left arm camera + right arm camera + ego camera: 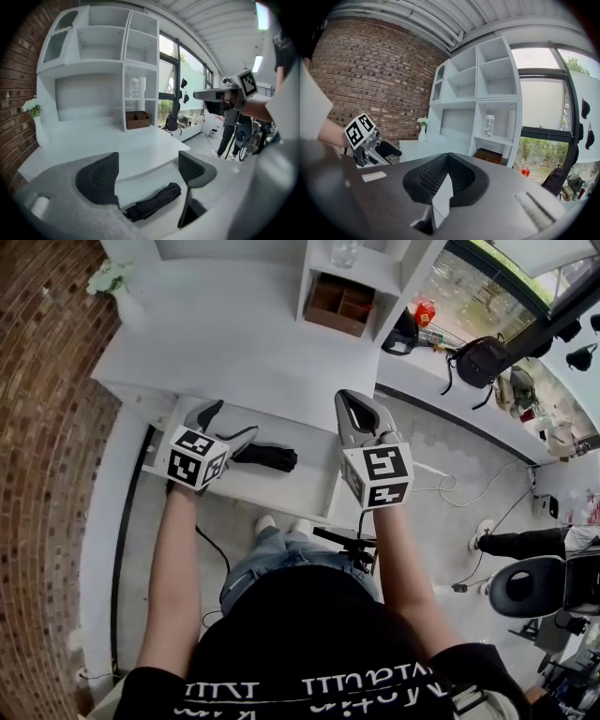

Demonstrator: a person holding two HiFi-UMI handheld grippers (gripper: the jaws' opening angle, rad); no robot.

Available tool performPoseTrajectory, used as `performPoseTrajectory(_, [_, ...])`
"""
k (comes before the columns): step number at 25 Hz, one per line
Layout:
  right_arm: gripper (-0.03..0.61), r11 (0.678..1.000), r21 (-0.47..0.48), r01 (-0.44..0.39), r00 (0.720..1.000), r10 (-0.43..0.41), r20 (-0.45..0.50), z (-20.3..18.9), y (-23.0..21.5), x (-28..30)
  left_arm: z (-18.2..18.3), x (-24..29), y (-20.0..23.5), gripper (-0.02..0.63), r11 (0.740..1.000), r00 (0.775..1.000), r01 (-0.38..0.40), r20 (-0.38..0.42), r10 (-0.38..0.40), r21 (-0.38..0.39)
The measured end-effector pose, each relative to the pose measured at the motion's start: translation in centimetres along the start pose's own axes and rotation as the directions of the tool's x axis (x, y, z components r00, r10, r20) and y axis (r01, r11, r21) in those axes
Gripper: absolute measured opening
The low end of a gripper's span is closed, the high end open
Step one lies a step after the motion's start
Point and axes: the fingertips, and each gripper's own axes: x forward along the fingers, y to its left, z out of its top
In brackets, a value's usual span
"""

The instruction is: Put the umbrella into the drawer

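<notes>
Umbrella (pixel 267 457), folded & black, lies flat inside the pulled-out white drawer (pixel 281 491) below the tabletop (pixel 225 343), so the placing step looks done, w/ the drawer not yet shut. Left tool (pixel 230 423) hangs just above the umbrella's left end, jaws wide apart, holding nothing; right tool (pixel 354 401) sits near the drawer's right edge, jaws pressed together w/ nothing between them. Next move, prob.: lift the left tool clear w/o snagging the umbrella, then push the drawer front in squarely; the umbrella seems low enough to pass under the tabletop edge.
</notes>
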Motion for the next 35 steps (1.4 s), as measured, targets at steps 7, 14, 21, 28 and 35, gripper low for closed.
performPoseTrajectory(7, [0.009,0.999,-0.054,0.007,0.997,-0.003,0.072,3.3,-0.1,-0.7,5.3,-5.0,2.9,0.411,0.989,0.968,-0.123,0.210,0.138,-0.082])
performPoseTrajectory(14, [0.009,0.999,-0.039,-0.015,0.992,0.019,0.126,6.3,-0.3,-1.5,9.6,-9.7,4.4,0.393,0.969,0.903,-0.225,0.351,0.248,-0.105])
performPoseTrajectory(21, [0.009,1.000,-0.003,-0.010,0.981,0.010,0.193,9.3,-1.1,-2.2,13.0,-13.3,4.7,0.358,0.942,0.827,-0.328,0.461,0.322,-0.069])
performPoseTrajectory(28, [0.009,0.999,-0.035,0.025,0.970,-0.016,0.241,11.6,-1.7,-2.0,15.0,-15.8,4.9,0.240,0.904,0.770,-0.428,0.516,0.375,-0.019])
performPoseTrajectory(35, [0.009,0.998,-0.051,0.028,0.966,-0.014,0.260,12.4,-1.7,-1.5,16.7,-18.1,5.7,-0.002,0.857,0.685,-0.514,0.583,0.437,-0.038])
